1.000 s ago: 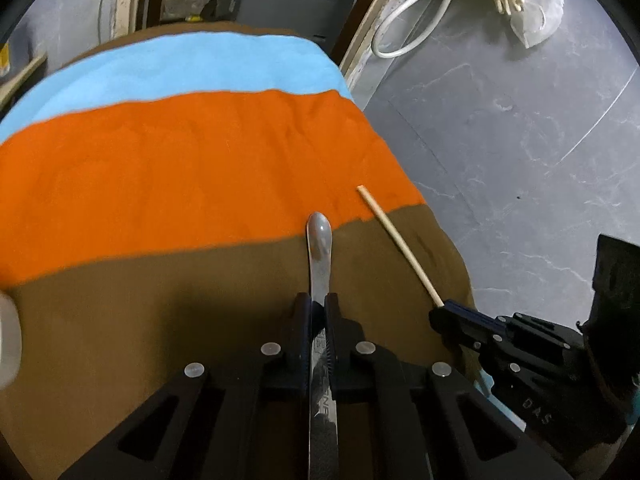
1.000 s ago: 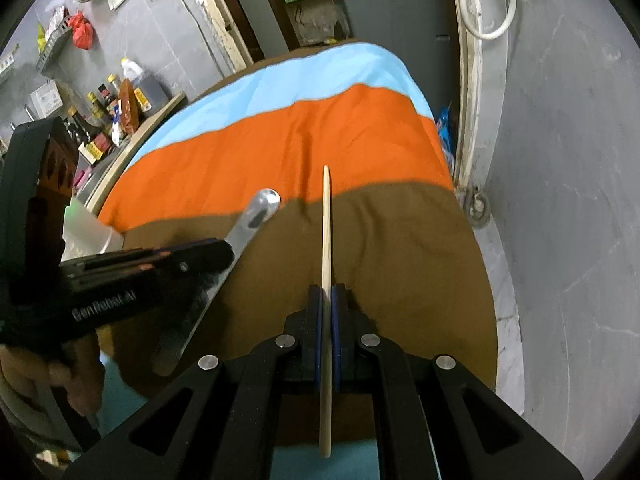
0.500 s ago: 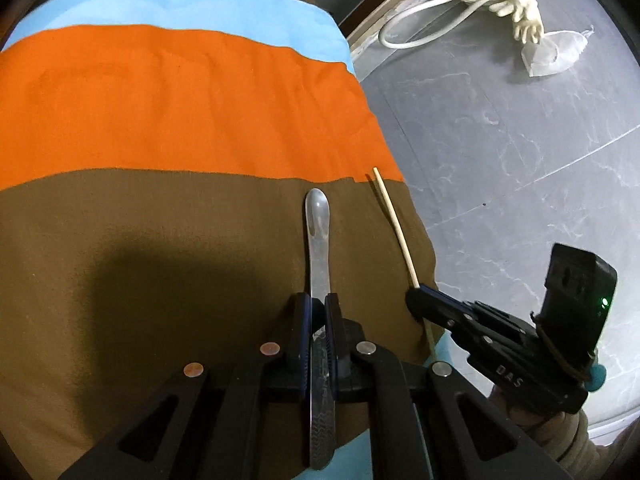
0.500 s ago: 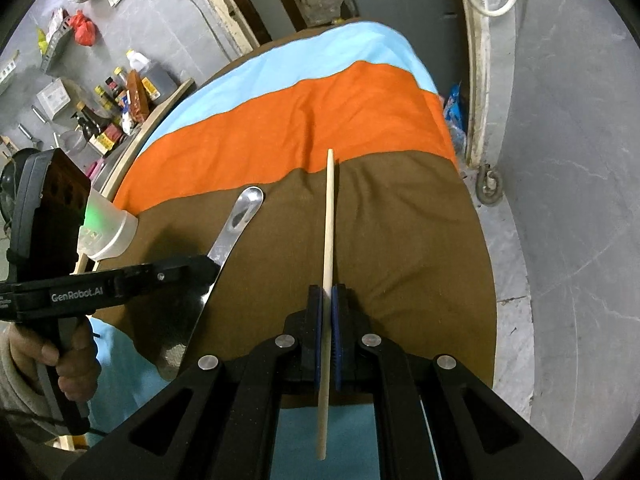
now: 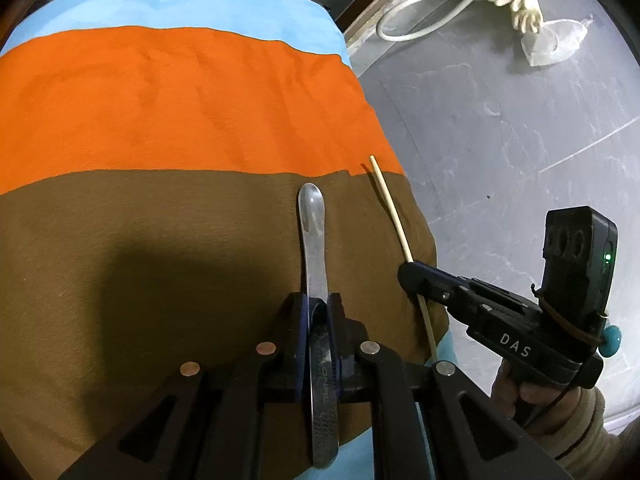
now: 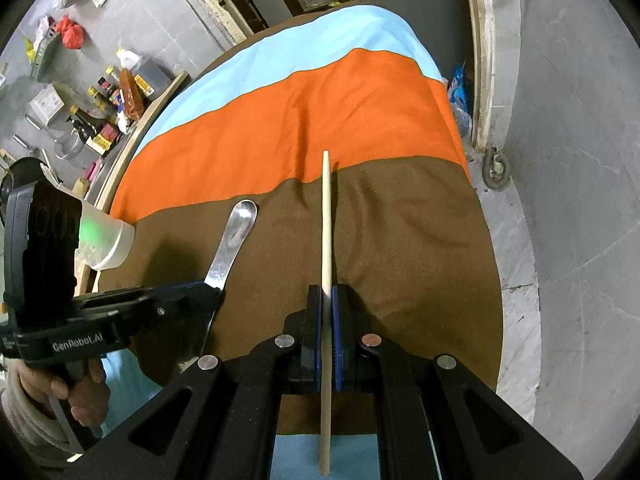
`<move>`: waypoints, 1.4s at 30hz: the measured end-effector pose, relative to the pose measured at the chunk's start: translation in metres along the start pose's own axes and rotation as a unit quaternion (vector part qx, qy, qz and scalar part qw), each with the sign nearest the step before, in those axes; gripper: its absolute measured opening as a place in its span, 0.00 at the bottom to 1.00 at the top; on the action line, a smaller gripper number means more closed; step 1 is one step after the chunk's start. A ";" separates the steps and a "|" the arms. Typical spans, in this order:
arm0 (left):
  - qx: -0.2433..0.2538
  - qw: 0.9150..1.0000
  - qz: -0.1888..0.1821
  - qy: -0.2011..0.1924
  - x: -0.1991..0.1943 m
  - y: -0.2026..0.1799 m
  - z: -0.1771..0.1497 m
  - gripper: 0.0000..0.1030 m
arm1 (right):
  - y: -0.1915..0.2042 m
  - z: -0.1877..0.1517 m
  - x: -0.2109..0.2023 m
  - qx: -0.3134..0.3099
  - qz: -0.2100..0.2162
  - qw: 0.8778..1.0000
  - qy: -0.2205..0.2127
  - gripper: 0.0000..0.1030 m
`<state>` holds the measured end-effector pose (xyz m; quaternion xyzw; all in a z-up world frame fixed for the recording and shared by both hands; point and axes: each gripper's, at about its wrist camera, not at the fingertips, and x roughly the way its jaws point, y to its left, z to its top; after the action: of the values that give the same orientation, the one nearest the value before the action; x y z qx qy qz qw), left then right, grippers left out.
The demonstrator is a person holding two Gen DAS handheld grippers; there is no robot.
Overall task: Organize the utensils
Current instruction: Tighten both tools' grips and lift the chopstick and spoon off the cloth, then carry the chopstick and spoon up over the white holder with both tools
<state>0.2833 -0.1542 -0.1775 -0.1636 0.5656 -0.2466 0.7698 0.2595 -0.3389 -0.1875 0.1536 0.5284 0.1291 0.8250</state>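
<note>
A metal spoon (image 5: 313, 236) is being held low over the brown band of a striped cloth (image 5: 168, 104) by the left gripper (image 5: 317, 312), with the handle lying between the two fingers and running back beneath the gripper body, and the bowl pointing forward toward the orange band. The jaws of that gripper are being opened slightly at this moment; a thin gap is being seen beside the handle on one side, so whether the pads are pressing on it cannot be told from these views. A wooden chopstick (image 6: 327, 240) is being clamped by the right gripper (image 6: 327, 300), whose jaws are being kept nearly closed on the stick, with its tip reaching the edge of the orange band and its rear end sticking out behind the fingers. The two utensils are being brought side by side, near each other and roughly parallel, close to the right edge of the cloth. In the right wrist view a whitish plastic container (image 6: 106, 246) is being partly hidden behind the left gripper's camera housing. The task is being judged as partway through: both utensils are being lowered to the cloth and aligned, the spoon is seemingly being released, and the chopstick is not yet being let go.
</note>
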 end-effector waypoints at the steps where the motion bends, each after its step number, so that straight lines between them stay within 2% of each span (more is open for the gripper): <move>1: 0.003 1.000 0.001 -0.002 0.000 -0.001 0.000 0.10 | 0.000 -0.002 0.000 0.000 -0.001 1.000 -0.008 0.05; 6: 0.006 1.000 0.002 -0.003 0.001 -0.003 0.001 0.10 | 0.008 -0.013 -0.005 -0.028 -0.026 0.997 -0.063 0.05; 11: 0.013 1.000 0.021 -0.009 0.000 -0.008 -0.001 0.09 | 0.016 -0.020 -0.008 -0.035 -0.046 0.993 -0.103 0.05; 14: 0.014 1.000 0.024 -0.006 0.000 -0.010 -0.001 0.09 | 0.015 -0.014 -0.010 -0.026 -0.046 0.994 -0.099 0.05; 18: 0.009 1.000 0.021 0.009 0.002 -0.009 0.003 0.09 | 0.012 -0.004 -0.007 -0.029 -0.047 0.996 -0.072 0.05; 21: 0.023 0.999 0.031 0.010 0.003 -0.013 0.002 0.08 | 0.014 0.000 -0.004 -0.027 -0.051 0.997 -0.056 0.05; 24: 0.025 0.999 0.034 -0.016 0.001 -0.019 -0.005 0.03 | 0.021 -0.002 -0.002 -0.039 -0.069 0.995 -0.057 0.04; 27: 0.032 0.997 0.050 -0.044 -0.002 -0.026 -0.014 0.03 | 0.024 -0.008 -0.006 -0.041 -0.075 0.994 -0.075 0.04; 31: 0.021 0.996 0.036 -0.075 -0.016 -0.023 -0.024 0.02 | 0.009 -0.015 -0.018 -0.004 -0.037 0.993 -0.112 0.04; 35: 0.019 0.991 0.032 -0.125 -0.046 -0.018 -0.029 0.02 | 0.019 -0.019 -0.040 -0.014 -0.007 0.985 -0.169 0.04; 42: 0.030 0.974 0.038 -0.221 -0.112 -0.012 -0.030 0.02 | 0.056 -0.005 -0.068 -0.020 0.070 0.966 -0.248 0.04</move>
<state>0.2257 -0.1003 -0.0918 -0.1693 0.3792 -0.1918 0.8893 0.2244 -0.3128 -0.1109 0.2007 0.2928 0.1551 0.9219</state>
